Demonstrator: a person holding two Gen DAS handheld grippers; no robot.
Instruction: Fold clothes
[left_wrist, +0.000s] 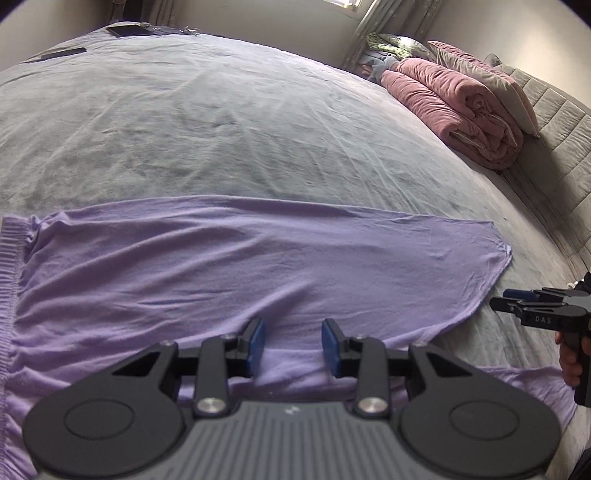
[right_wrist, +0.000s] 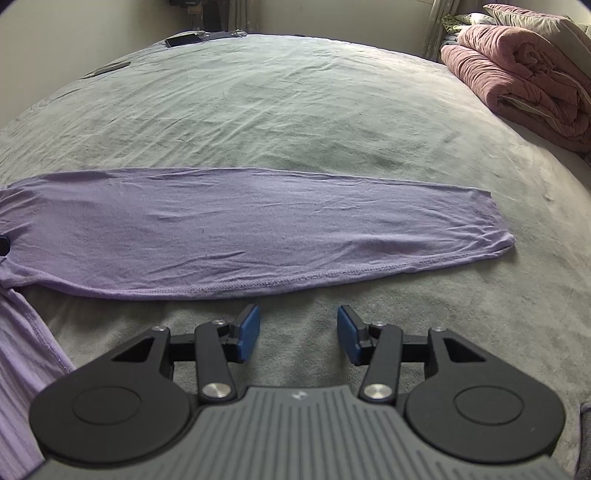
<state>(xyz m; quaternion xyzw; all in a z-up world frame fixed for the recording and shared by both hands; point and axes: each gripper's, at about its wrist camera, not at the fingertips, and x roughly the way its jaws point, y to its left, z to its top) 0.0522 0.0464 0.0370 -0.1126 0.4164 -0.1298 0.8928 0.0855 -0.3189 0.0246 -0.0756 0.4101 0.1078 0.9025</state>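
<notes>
Jaws of both grippers stand released, gripping nothing: the left gripper (left_wrist: 293, 345) tilts down over the lilac garment (left_wrist: 236, 266) spread flat on the bed (left_wrist: 221, 122), the right gripper (right_wrist: 297, 334) angled over bare sheet beside its hem.

Each claw, the left claw (left_wrist: 293, 347) and the right claw (right_wrist: 298, 334), is alike: a ribbed grey body, two round black discs at its sides, black link arms pinned with silver screws, and blue pads (right_wrist: 248, 332) on the fingertips. The right one's side reads "DAS" in white.
</notes>
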